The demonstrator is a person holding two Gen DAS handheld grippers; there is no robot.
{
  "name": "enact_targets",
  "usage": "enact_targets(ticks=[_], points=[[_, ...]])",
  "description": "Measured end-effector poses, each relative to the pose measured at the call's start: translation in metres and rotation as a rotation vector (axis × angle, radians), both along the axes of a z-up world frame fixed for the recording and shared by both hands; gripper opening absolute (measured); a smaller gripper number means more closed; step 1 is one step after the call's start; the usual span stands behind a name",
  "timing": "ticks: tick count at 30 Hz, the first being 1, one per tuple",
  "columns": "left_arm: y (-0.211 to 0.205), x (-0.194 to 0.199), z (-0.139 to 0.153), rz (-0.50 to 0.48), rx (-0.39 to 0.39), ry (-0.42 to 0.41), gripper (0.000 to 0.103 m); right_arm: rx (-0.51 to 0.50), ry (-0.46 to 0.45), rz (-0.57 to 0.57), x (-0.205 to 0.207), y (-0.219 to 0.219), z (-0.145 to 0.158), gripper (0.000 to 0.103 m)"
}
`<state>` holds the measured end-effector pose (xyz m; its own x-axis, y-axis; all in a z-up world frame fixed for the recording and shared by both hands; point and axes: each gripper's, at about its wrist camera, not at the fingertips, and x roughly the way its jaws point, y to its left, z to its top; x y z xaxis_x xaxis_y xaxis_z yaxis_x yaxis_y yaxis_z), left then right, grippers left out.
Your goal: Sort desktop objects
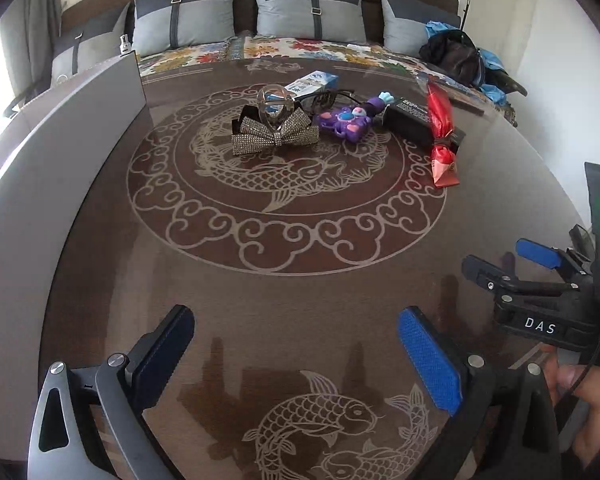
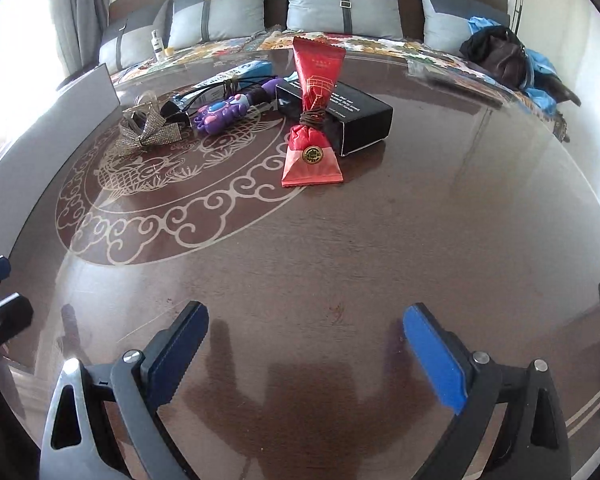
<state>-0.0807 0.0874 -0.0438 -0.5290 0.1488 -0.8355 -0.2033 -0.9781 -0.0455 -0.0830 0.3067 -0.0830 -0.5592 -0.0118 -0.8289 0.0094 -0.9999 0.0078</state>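
A cluster of small objects lies on the far half of a round brown table (image 1: pixel 300 304): a sparkly silver bow (image 1: pixel 274 134) with a clear ball behind it, black glasses (image 1: pixel 324 98), a purple toy (image 1: pixel 346 120), a white-and-blue tube box (image 1: pixel 314 80), a black box (image 1: pixel 414 118) and a red tied pouch (image 1: pixel 442 136). The red pouch (image 2: pixel 314 120) leans on the black box (image 2: pixel 348 116) in the right wrist view, with the purple toy (image 2: pixel 224 114) and bow (image 2: pixel 150 130) to the left. My left gripper (image 1: pixel 296 356) and right gripper (image 2: pixel 306 352) hover open over bare table, nothing between their fingers.
A grey upright panel (image 1: pixel 60 140) curves along the table's left edge. Behind the table is a bed with grey pillows (image 1: pixel 308 8) and a dark bag with blue cloth (image 1: pixel 456 54). The right gripper (image 1: pixel 540 280) and a hand show at the left view's right edge.
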Motion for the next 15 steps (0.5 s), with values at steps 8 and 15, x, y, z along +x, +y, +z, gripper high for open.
enact_targets(ticks=[8,15], points=[[0.006,-0.031,-0.023,0.029,-0.044,0.004,0.103,0.000,-0.008,0.031,-0.010,-0.010,-0.005,0.100],[0.008,-0.037,-0.024,0.012,-0.034,0.027,0.103,0.021,0.013,0.034,-0.011,-0.015,-0.008,0.103]])
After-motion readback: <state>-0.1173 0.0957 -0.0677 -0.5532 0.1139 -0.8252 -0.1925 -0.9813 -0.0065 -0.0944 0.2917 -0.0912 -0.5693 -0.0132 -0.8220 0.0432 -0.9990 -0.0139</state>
